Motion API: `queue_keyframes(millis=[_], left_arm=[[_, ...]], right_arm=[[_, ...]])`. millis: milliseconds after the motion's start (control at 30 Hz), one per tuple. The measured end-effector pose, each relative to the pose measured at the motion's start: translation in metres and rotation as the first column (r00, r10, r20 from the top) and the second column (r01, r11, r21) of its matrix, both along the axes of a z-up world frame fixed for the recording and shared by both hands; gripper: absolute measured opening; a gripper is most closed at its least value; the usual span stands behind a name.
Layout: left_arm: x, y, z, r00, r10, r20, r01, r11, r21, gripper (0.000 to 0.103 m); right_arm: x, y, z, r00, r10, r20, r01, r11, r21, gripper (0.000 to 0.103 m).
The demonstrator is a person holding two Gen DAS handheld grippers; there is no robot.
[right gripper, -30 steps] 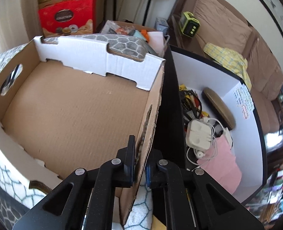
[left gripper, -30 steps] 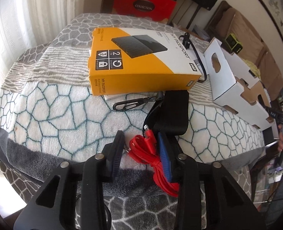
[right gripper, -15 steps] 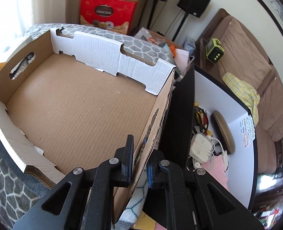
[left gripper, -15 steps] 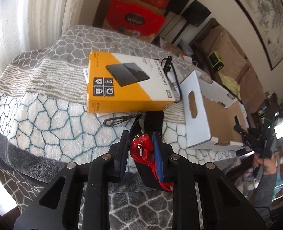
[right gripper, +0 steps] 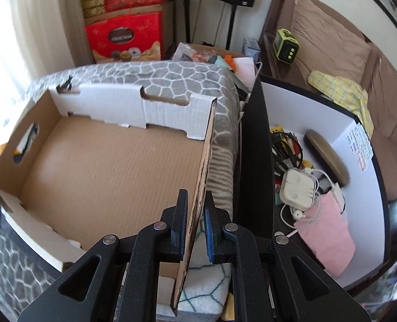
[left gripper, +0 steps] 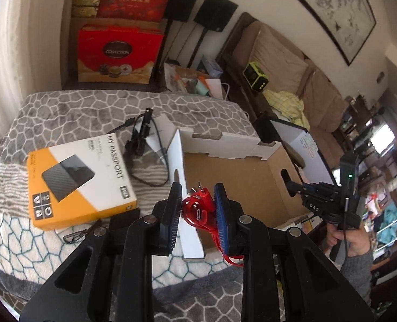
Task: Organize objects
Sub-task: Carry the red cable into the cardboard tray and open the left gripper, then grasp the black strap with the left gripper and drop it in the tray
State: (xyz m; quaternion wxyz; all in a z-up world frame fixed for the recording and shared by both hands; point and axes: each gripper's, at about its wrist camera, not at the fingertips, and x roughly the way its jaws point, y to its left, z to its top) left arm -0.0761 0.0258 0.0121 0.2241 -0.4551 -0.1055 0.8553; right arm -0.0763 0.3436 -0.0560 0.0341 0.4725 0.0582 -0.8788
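Observation:
My left gripper [left gripper: 197,209] is shut on a coiled red cable [left gripper: 198,209] and holds it in the air over the near left wall of an open cardboard box [left gripper: 241,177]. The box stands on a patterned blanket [left gripper: 64,112] and is empty inside. My right gripper [right gripper: 194,225] is shut on the box's right wall [right gripper: 202,177], one finger inside and one outside; it also shows in the left wrist view [left gripper: 292,187] at the box's right side. An orange-and-white hard-drive box [left gripper: 77,179] lies left of the cardboard box.
A black cable bundle [left gripper: 142,139] lies behind the hard-drive box, and a black clip [left gripper: 77,234] in front of it. Right of the blanket a white tray [right gripper: 340,123] holds earphones, cables and a pink cloth. Red gift boxes [left gripper: 118,53] stand behind; a brown sofa lies at the right.
My left gripper closed on the red cable, lifted it off the blanket and carried it right to the box's edge. The right gripper kept its hold on the box wall.

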Motion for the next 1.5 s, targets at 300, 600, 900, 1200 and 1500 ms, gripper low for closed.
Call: queue_keyframes(millis=[300, 600, 900, 1200, 1500], left_arm=[[-0.03, 0.057, -0.029, 0.996, -0.074, 0.052, 0.081, 0.983, -0.162, 0.023], [-0.021, 0.051, -0.033, 0.994, -0.085, 0.067, 0.094, 0.984, -0.15, 0.045], [0.003, -0.029, 0.002, 0.998, 0.042, -0.037, -0.046, 0.99, -0.132, 0.07], [0.012, -0.106, -0.055, 0.967, 0.23, 0.105, -0.218, 0.969, -0.115, 0.07], [0.011, -0.089, -0.078, 0.977, 0.192, 0.093, -0.169, 0.962, -0.214, 0.07]], right_arm=[[-0.002, -0.002, 0.004, 0.998, -0.069, 0.006, 0.069, 0.998, -0.013, 0.01], [-0.001, -0.004, -0.007, 0.996, -0.083, 0.022, 0.083, 0.997, -0.003, 0.013], [-0.001, -0.007, -0.009, 0.996, -0.087, 0.018, 0.086, 0.996, 0.008, 0.015], [-0.001, -0.009, -0.008, 0.996, -0.093, 0.019, 0.093, 0.996, 0.015, 0.017], [0.0, -0.011, -0.01, 0.995, -0.096, 0.024, 0.095, 0.995, 0.011, 0.018]])
